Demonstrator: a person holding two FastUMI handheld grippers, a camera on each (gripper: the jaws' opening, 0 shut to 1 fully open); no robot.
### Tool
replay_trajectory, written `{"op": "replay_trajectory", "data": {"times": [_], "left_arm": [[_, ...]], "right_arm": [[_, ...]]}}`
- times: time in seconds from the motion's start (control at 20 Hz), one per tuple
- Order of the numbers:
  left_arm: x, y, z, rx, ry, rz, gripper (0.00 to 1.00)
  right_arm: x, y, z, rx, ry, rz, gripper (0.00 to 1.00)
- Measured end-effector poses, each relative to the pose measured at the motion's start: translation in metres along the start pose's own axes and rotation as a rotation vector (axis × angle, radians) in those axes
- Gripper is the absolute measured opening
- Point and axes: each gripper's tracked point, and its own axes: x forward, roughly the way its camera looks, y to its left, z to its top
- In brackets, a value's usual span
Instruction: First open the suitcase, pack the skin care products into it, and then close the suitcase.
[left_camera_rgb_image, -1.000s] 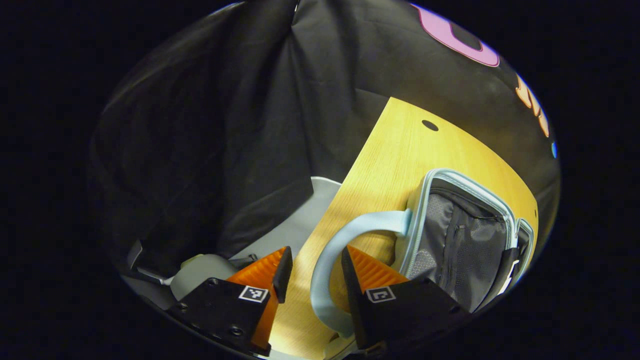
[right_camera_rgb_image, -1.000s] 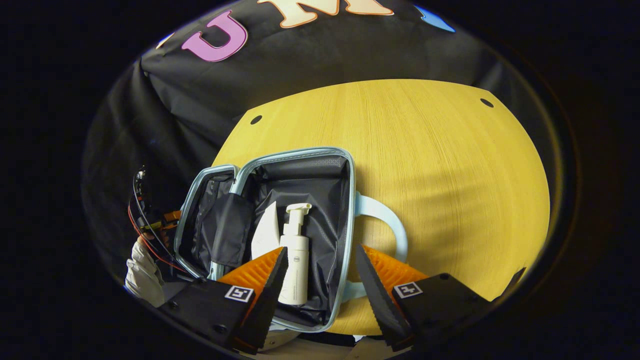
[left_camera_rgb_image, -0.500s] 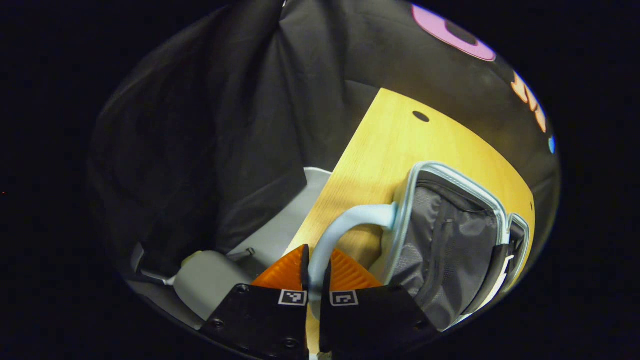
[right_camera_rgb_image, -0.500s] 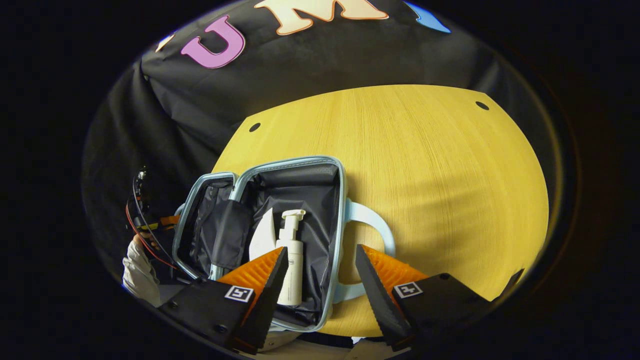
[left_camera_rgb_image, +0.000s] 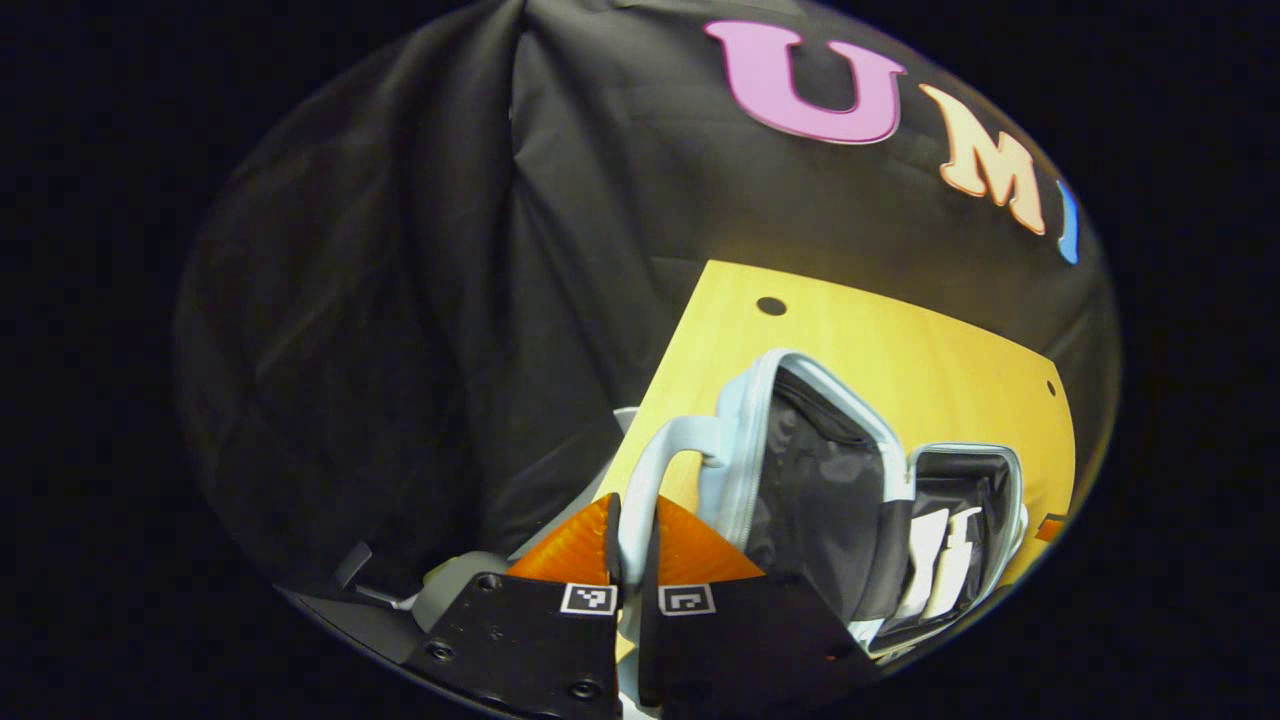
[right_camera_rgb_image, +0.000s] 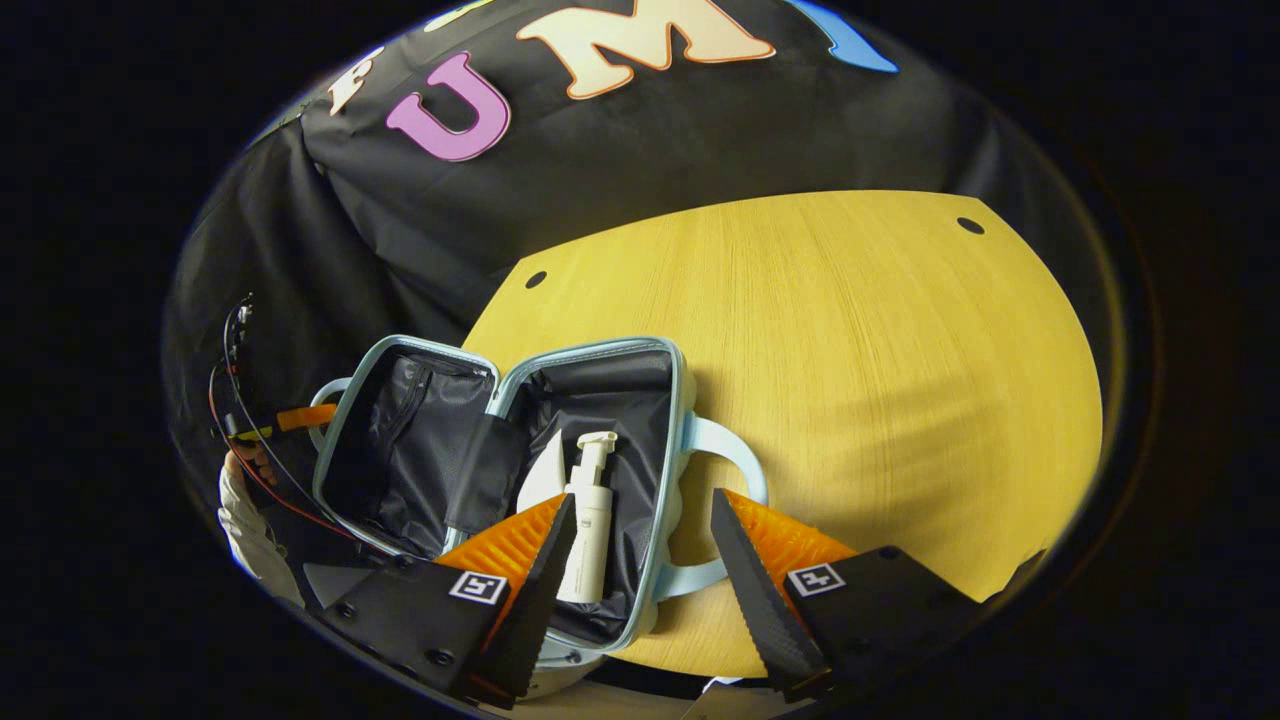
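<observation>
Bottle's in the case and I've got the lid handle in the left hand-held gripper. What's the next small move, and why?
Probably swing the lid half over toward the base half. The left hand-held gripper is shut on the lid handle, the lid is tilted up off the table, and the pump bottle lies inside the base. The right hand-held gripper hangs open above the base, so I'd pull it back first.

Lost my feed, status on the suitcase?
Left tongs shut on lid handle. Right tongs open. Suitcase open, pump bottle inside.
</observation>
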Motion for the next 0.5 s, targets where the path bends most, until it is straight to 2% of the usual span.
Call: {"op": "replay_trajectory", "data": {"times": [0.25, 0.5], "left_arm": [[-0.067, -0.066, 0.038, -0.004, -0.123, -0.089, 0.01], [-0.091, -0.126, 0.055, 0.045, -0.179, -0.131, 0.01]], "right_arm": [[-0.030, -0.023, 0.023, -0.051, -0.111, 0.012, 0.86], [-0.060, -0.055, 0.029, -0.052, -0.166, 0.007, 0.86]]}}
